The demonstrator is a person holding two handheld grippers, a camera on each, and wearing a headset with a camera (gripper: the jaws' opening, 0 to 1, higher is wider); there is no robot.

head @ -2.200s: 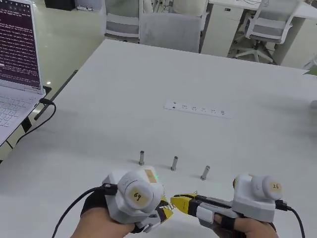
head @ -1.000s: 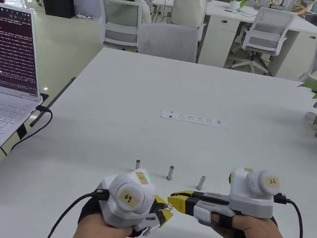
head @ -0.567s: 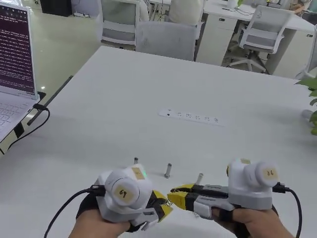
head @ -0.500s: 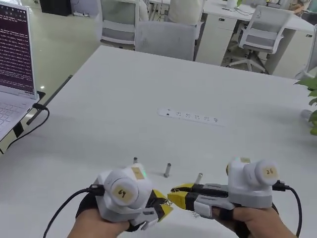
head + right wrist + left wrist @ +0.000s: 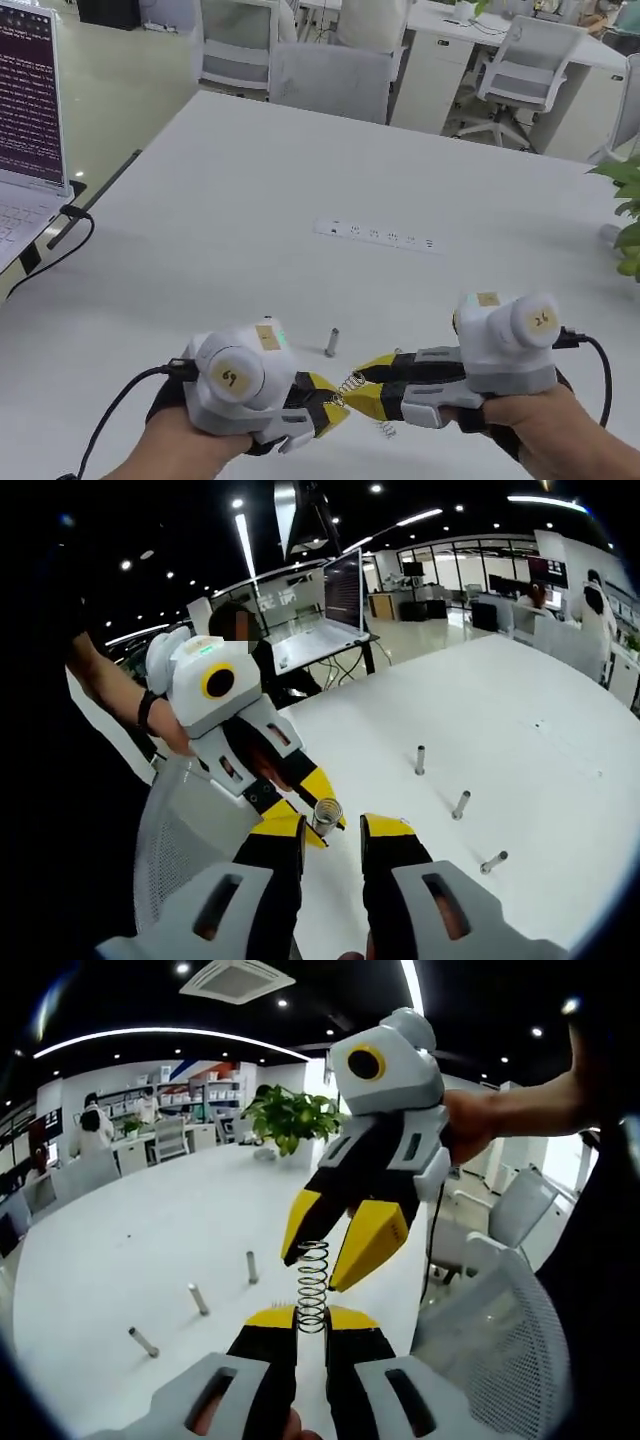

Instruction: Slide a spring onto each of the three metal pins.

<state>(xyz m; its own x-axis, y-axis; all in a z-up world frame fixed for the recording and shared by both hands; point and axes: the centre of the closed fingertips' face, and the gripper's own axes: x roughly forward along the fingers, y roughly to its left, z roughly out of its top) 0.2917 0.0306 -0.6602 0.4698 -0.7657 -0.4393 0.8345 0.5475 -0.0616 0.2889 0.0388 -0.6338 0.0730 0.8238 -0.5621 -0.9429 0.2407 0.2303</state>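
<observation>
Left gripper view: yellow-tipped left gripper (image 5: 312, 1318) clamps a thin silvery coil spring (image 5: 313, 1282), right gripper (image 5: 318, 1270) open-jawed around its far end; early release could drop it.

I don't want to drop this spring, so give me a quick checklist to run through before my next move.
1. Left gripper grip on the spring: ok, shut on one end.
2. Right gripper grip on it: not ok, jaws open on either side of the free end.
3. Spring straight: ok, the coils run in line in the left gripper view.
4. Three pins bare and standing: ok, no spring on any.
5. Next spring to hand: ok, a second spring lies on the table near the grippers.
6. Third spring ready: cannot tell.
</observation>
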